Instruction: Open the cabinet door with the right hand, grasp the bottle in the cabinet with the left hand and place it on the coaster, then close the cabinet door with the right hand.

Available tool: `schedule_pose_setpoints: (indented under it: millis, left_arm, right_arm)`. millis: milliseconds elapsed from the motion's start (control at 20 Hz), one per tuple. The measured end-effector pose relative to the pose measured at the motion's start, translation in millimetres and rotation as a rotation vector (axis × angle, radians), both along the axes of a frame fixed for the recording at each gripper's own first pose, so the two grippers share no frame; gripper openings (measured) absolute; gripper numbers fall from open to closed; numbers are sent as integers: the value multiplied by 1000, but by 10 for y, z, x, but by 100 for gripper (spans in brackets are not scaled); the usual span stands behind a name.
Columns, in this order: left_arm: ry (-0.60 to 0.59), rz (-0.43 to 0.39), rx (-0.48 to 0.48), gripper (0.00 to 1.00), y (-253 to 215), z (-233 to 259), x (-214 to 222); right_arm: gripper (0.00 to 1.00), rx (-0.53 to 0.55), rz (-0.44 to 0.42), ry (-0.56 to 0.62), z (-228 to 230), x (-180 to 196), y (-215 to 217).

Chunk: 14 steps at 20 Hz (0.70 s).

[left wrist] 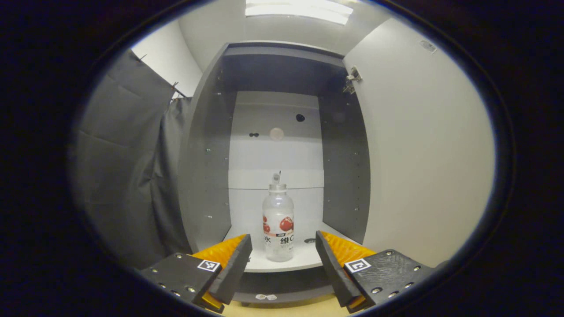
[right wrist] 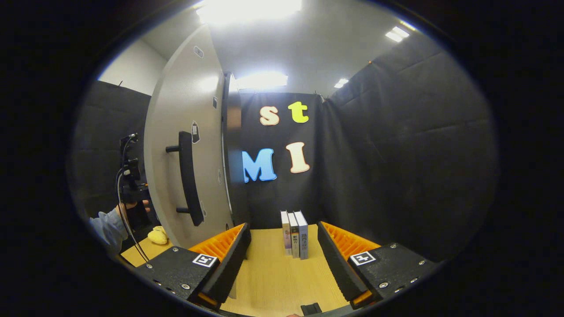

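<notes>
In the right gripper view, the right gripper (right wrist: 282, 246) hangs over a pale wooden tabletop (right wrist: 273, 281) with its fingers spread wide and nothing between them. Ahead, between the fingers, three books (right wrist: 294, 234) stand upright side by side against the black cloth wall. To the left the cabinet door (right wrist: 185, 145) stands swung open, its outer face showing a long dark vertical handle (right wrist: 188, 178). Further left, past the door's edge, a hand (right wrist: 132, 211) in a light blue sleeve (right wrist: 107, 226) holds the left gripper (right wrist: 128, 174), with a cable trailing down. A small yellow object (right wrist: 157, 235) lies on the table near the door's lower edge.
</notes>
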State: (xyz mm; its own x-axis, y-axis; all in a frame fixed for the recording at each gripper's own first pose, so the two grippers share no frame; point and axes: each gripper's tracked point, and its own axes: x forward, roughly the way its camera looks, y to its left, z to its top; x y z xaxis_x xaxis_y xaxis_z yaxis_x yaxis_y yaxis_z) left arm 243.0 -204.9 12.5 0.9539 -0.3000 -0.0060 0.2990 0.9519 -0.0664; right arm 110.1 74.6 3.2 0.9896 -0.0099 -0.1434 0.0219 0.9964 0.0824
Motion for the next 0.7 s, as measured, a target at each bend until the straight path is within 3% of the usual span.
schedule_pose_setpoints:
  millis: [300,700]
  left_arm:
    - [53,-37,-7,87,-120,-267,680]
    - [109,-30,21,85,-272,-599,1320]
  right_arm:
    - [94,3,-85,55,-173,-40,-46]
    - [94,-13,-132,88,-310,-66,12]
